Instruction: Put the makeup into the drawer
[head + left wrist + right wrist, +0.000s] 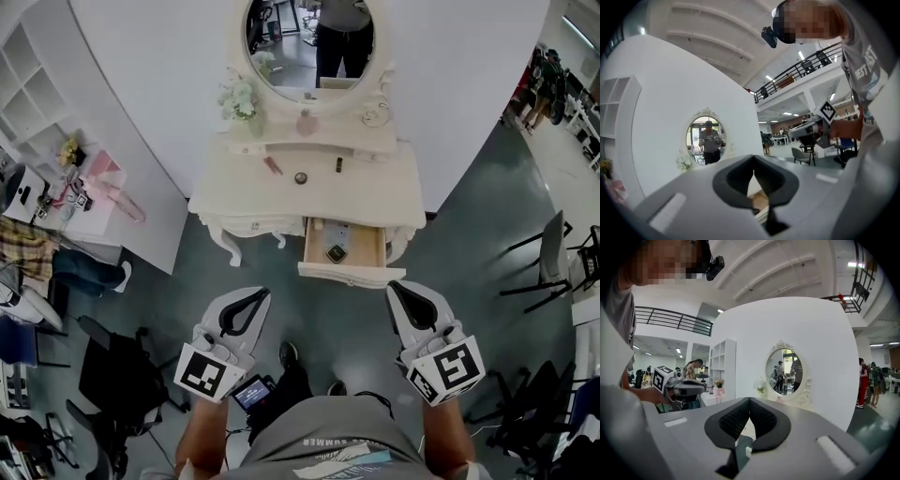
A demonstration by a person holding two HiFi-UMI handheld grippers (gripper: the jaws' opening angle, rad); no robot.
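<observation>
White wall backs the cream carved worktop [375, 192], upper centre, where makeup pieces [301, 178] lie above its open wooden drawer [366, 246]; left claw [251, 305] and right claw [405, 300], clenched empty, hang below, right nearer the drawer.

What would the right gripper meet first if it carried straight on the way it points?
Probably the front of the open drawer, near its right end: the shut right gripper aims there across the floor. Depth is unclear, so it could slip just past.
</observation>
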